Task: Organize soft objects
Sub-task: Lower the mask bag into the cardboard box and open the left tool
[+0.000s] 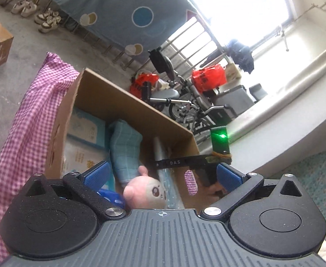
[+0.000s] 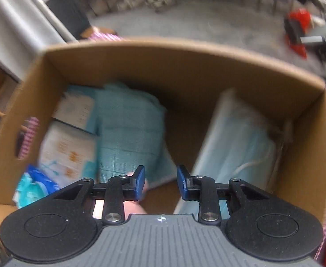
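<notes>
Both jaws spread, empty: left gripper (image 1: 161, 173) above the pink plush toy (image 1: 144, 192) inside the cardboard box (image 1: 127, 98); right gripper (image 2: 160, 182) could snag the teal towel (image 2: 129, 131).

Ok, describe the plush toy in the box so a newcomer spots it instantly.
Find the open cardboard box on the floor. At its near end, just below the folded teal towel, lies the plush toy. It is the only pink, round thing there, with a cartoon face and small ears.

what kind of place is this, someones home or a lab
Most likely a lived-in home room used partly for storage: pairs of shoes lined up on the concrete floor, a wheelchair hung with red bags by the window, and a patterned bedsheet hanging up.
</notes>
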The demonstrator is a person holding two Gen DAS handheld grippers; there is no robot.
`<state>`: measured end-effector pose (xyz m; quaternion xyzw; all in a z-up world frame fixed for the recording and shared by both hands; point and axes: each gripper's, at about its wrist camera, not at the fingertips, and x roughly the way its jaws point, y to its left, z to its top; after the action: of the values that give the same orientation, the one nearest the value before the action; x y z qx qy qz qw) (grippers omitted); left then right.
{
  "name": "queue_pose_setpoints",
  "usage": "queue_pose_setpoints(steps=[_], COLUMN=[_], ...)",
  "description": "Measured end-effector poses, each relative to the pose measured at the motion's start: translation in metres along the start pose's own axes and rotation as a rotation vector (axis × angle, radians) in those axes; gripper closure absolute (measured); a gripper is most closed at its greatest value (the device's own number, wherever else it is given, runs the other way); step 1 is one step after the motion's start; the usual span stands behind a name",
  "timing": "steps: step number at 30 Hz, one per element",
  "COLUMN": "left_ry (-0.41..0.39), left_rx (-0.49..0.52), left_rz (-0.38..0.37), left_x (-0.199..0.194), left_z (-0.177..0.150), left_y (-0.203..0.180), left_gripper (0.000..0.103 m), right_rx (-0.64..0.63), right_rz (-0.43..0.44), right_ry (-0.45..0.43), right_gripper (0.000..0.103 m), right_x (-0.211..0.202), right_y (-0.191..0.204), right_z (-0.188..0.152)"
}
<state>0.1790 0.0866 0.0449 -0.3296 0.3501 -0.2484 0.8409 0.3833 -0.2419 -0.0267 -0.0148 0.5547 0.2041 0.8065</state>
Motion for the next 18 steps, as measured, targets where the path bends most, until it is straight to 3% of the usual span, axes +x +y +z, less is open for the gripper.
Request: queue_pose_setpoints(steps=[4, 12, 18], left_ry=[-0.001, -0.017, -0.028], left_rx=[-0.003, 0.024, 0.042], left_rz=[-0.004, 0.01, 0.031], left_x=[-0.001, -0.007, -0.017], left_z=[-0.002, -0.01, -0.014], left_y=[0.01, 0.014, 0.011], left_gripper=[0.001, 0.001, 0.001], right_rx=[0.044, 0.012, 0.09], right_rz=[0.016, -0.044, 0.021], right_ry=[0.049, 0.074, 0.005], right_gripper=[0.07, 0.066, 0.061], right_x=[0.02, 0.024, -0.004], right_y=[-0.014, -0.007, -0.017], right_z=[-0.002, -0.002, -0.005])
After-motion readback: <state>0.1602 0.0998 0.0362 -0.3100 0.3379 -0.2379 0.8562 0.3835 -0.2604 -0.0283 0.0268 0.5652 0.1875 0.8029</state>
